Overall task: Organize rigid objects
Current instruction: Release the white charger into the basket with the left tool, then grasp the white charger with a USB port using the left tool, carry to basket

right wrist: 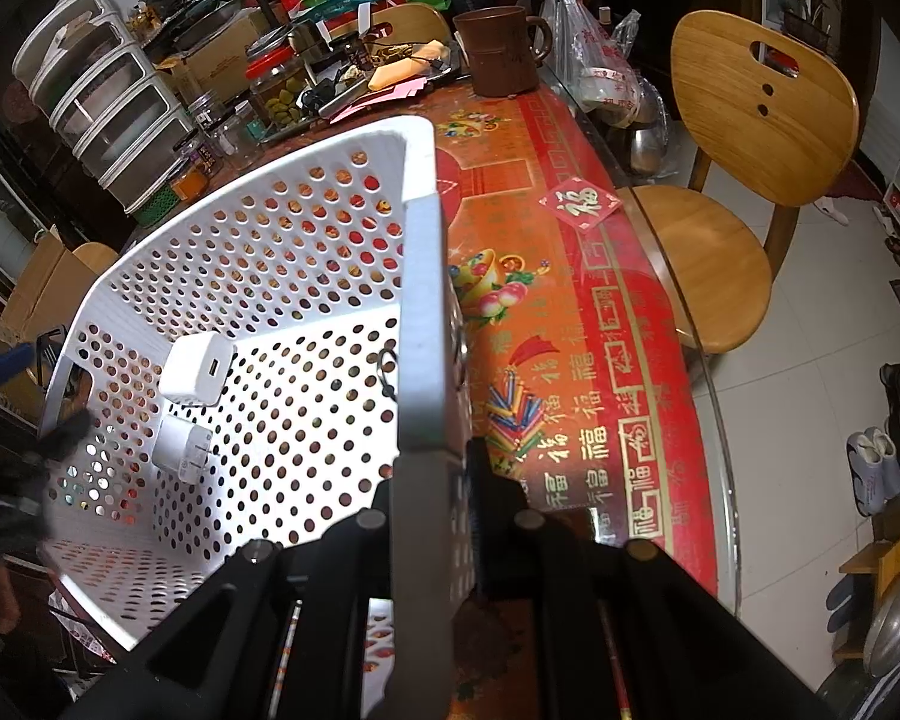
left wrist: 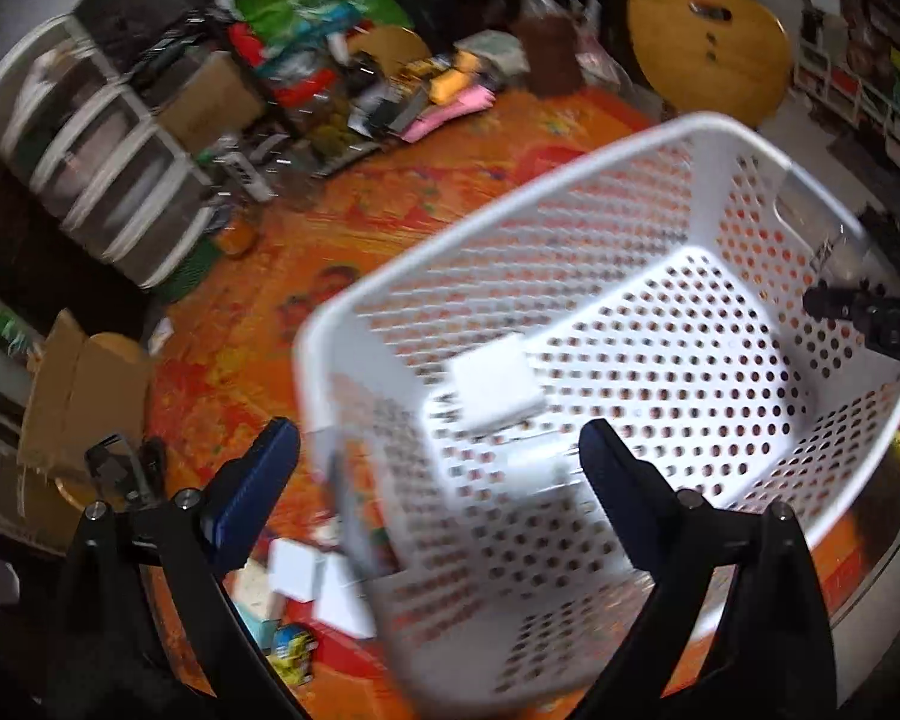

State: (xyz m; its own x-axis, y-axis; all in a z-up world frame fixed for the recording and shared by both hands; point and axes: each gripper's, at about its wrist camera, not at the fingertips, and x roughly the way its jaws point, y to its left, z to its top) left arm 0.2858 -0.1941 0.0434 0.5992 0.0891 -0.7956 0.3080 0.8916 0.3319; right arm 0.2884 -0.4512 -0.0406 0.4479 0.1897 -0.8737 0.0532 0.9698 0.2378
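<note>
A white perforated basket (left wrist: 546,192) (right wrist: 258,192) stands on the orange-red table. Two white charger blocks lie inside it: one (right wrist: 198,369) (left wrist: 495,384) further in, one (right wrist: 181,447) nearer the left wall. My right gripper (right wrist: 432,468) is shut on the basket's right wall (right wrist: 423,324). My left gripper (left wrist: 438,450) is open and empty, hovering over the basket's near corner; the view is blurred. More white blocks (left wrist: 306,570) and a small colourful item (left wrist: 291,648) lie on the table just outside the basket, below the left gripper.
Clutter lines the table's far side: a plastic drawer unit (right wrist: 108,96), jars (right wrist: 276,90), a brown mug (right wrist: 501,51), boxes and bags. Wooden chairs (right wrist: 756,114) stand right of the table. A red paper square (right wrist: 579,204) lies on the tablecloth (right wrist: 570,312).
</note>
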